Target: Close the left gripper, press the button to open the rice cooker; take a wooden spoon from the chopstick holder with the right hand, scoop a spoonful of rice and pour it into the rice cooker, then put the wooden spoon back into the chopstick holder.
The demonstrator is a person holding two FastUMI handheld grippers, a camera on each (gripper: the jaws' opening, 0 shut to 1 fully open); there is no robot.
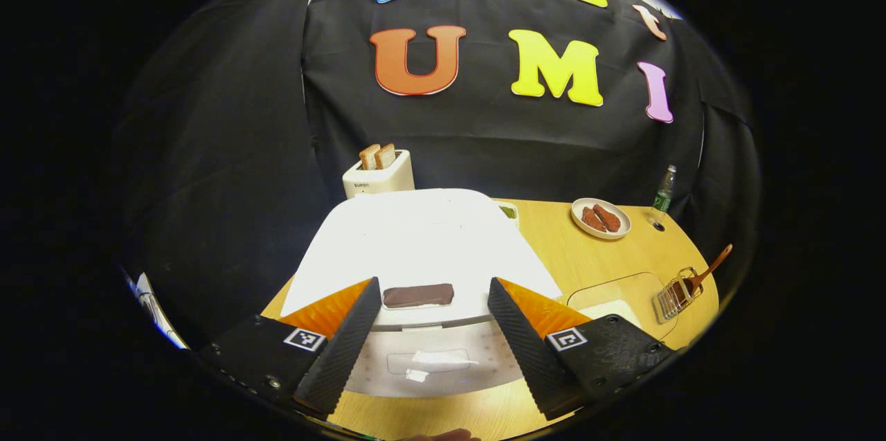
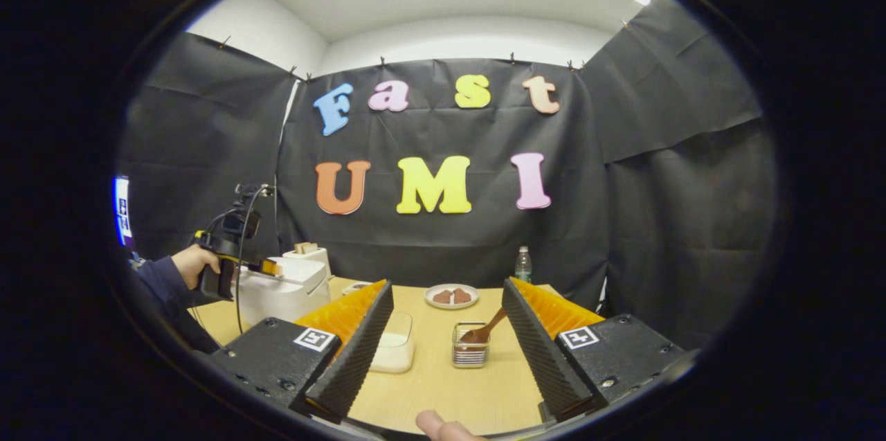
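Left tongs (image 1: pixel 435 330), fingers spread, hover over rice cooker (image 1: pixel 415 247) button (image 1: pixel 418 295), unclosed for pressing; right tongs (image 2: pixel 446 351), also spread, face wooden spoon (image 2: pixel 484 331).

Left gripper (image 1: pixel 435 327) open – above rice cooker (image 1: pixel 422 247); lid closed

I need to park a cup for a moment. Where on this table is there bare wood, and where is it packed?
Bare wood lies between the plate and the wire holder, and in front of that holder, near the right tongs. The left side is crowded: rice cooker, toaster behind it, clear box beside it. The bottle takes the back corner.
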